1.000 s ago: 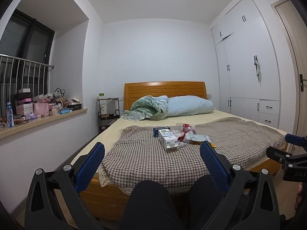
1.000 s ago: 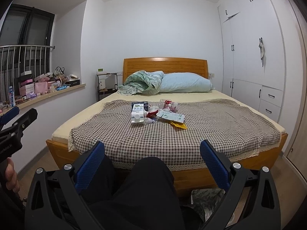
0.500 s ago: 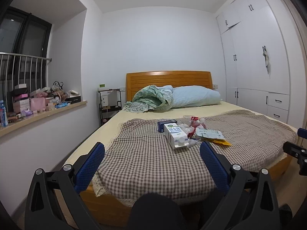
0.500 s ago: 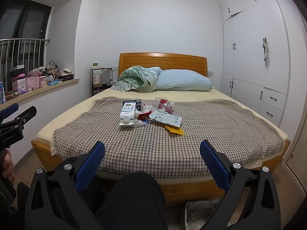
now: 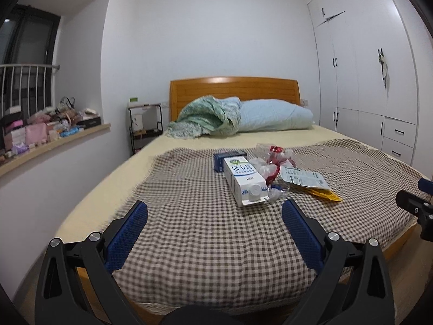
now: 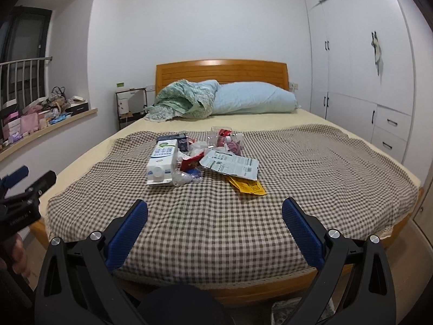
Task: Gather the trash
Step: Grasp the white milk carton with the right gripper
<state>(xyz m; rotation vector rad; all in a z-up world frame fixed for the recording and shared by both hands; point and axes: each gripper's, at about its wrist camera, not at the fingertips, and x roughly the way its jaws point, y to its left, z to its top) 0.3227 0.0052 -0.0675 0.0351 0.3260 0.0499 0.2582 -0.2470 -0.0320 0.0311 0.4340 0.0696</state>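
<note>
The trash lay heaped mid-bed on the checked blanket (image 6: 216, 216): a white milk carton (image 6: 161, 161) on its side, cap toward the foot, a dark blue box (image 6: 176, 139) behind it, crinkled clear and red wrappers (image 6: 189, 162) touching its flank, a flat printed pouch (image 6: 230, 163) overlapping a yellow packet (image 6: 247, 187). Nothing lay between the heap and the blanket's near hem. The left gripper (image 5: 215, 222) and right gripper (image 6: 215, 222) hovered over the foot edge, jaws released wide, gripping nothing. A pillow (image 6: 251, 98) and rumpled quilt (image 6: 184, 100) sat against the wooden headboard (image 6: 220, 70).
</note>
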